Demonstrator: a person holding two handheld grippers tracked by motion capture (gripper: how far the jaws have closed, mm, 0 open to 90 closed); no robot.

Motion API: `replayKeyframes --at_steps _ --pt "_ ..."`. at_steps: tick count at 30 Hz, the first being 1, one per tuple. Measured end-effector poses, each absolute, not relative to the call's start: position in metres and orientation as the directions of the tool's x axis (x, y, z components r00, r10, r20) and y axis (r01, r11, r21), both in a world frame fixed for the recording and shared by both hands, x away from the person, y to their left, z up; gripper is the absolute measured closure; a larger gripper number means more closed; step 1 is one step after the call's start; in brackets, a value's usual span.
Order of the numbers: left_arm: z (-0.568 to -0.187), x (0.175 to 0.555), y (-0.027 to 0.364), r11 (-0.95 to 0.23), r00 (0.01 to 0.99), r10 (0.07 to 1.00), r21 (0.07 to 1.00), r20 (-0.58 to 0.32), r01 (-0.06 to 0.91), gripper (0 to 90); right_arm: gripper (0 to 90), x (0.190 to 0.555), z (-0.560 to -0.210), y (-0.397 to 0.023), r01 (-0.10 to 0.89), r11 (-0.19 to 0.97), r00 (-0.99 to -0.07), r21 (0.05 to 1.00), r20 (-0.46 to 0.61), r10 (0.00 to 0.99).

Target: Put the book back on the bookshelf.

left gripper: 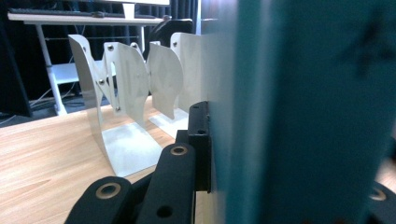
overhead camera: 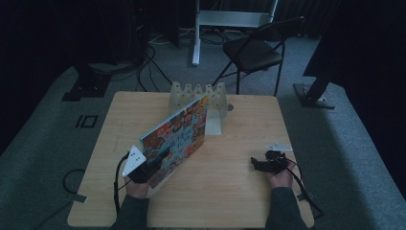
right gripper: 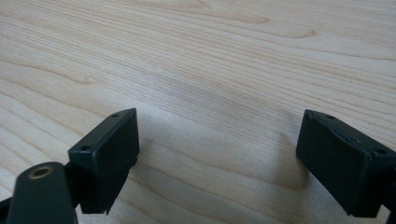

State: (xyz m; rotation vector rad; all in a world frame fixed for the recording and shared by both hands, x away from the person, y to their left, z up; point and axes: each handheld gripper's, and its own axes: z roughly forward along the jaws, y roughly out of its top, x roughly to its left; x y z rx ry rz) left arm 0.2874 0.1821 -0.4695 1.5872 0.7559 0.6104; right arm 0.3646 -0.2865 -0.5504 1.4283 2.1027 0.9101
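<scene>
A pale wooden table [overhead camera: 230,158] stands in a dim room. The left gripper [overhead camera: 160,160] is clamped on the near end of a thin colourful picture book [overhead camera: 179,134], held on edge with its far end at the white metal divider rack [overhead camera: 218,98]. The right gripper [overhead camera: 261,163] rests gaping and idle, near right. Slotting the book in looks begun, not finished.

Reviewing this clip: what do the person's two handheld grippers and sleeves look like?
Both grippers are black. The left gripper carries a pale grey three-cornered plate on top with small dark dots, and a black cable loops back from it. The right gripper has a similar plate and a black cable trailing off the table edge. Its jaws end in blocky black pads with small screw holes. The sleeves are dark grey-green.
</scene>
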Motion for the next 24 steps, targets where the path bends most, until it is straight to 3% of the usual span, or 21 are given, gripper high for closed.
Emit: replayKeyframes --at_steps 24 --pt "-0.4664 0.291 0.1816 -0.072 0.611 0.791 0.988 -0.026 0.135 81.2 12.9 0.3646 -0.5504 -0.2865 0.64 0.251 -0.371 0.726 0.006 0.928"
